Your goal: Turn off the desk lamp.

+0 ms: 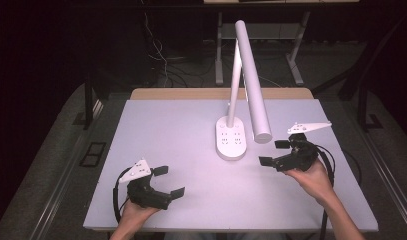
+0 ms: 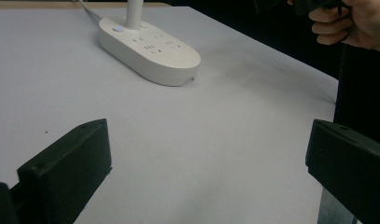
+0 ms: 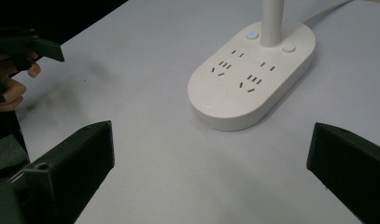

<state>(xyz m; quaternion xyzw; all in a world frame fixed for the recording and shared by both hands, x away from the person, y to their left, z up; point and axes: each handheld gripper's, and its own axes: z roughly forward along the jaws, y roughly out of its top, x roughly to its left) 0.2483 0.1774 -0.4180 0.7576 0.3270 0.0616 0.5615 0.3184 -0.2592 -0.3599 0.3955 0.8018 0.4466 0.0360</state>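
High view: a white lamp is standing mid-desk, untouched. The left tool and right tool are hovering released, empty; nothing seems begun yet.

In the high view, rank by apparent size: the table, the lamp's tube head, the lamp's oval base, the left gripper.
1. table
2. tube head, though it rises toward the camera, which enlarges it
3 and 4. left gripper and oval base: too alike to rank.
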